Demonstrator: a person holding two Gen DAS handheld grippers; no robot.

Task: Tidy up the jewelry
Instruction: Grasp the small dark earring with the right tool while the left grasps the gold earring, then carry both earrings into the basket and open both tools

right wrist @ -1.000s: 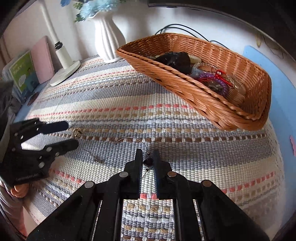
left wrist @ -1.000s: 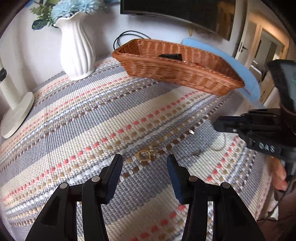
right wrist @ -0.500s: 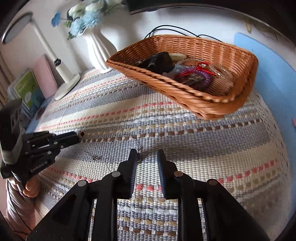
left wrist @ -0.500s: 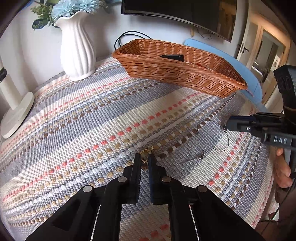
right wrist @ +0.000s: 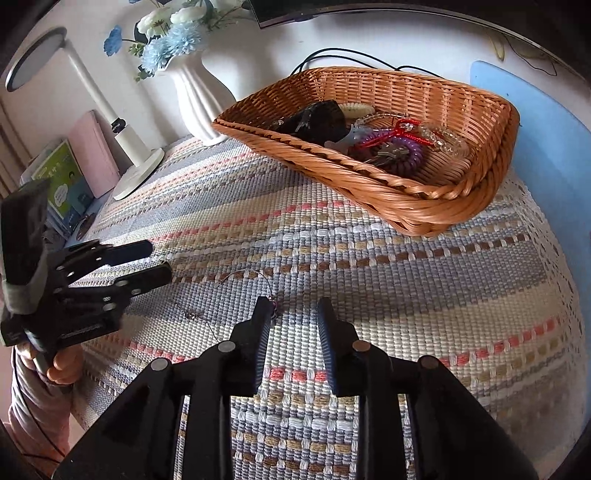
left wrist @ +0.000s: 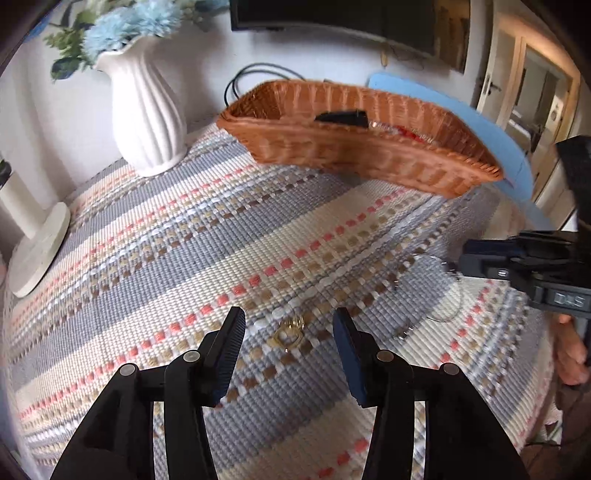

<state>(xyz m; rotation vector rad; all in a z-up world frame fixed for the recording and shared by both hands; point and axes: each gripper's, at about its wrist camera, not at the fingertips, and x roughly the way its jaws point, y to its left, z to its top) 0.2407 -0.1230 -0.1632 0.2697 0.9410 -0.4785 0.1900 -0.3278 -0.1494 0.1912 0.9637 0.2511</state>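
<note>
A thin silver wire necklace (right wrist: 255, 275) with a small gold clasp charm (left wrist: 288, 334) and a dark purple bead (right wrist: 275, 308) lies on the striped woven cloth (right wrist: 369, 295). The left gripper (left wrist: 289, 334) straddles the charm, jaws opening, not touching. The right gripper (right wrist: 293, 323) is opening too, the bead beside its left finger. A woven wicker basket (right wrist: 424, 199) sits beyond.

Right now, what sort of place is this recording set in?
Probably a room in a home, a living room or bedroom. A woven striped cloth covers the table, with a white vase of flowers, a wicker basket of trinkets, a desk lamp, and a wall-mounted screen.
</note>
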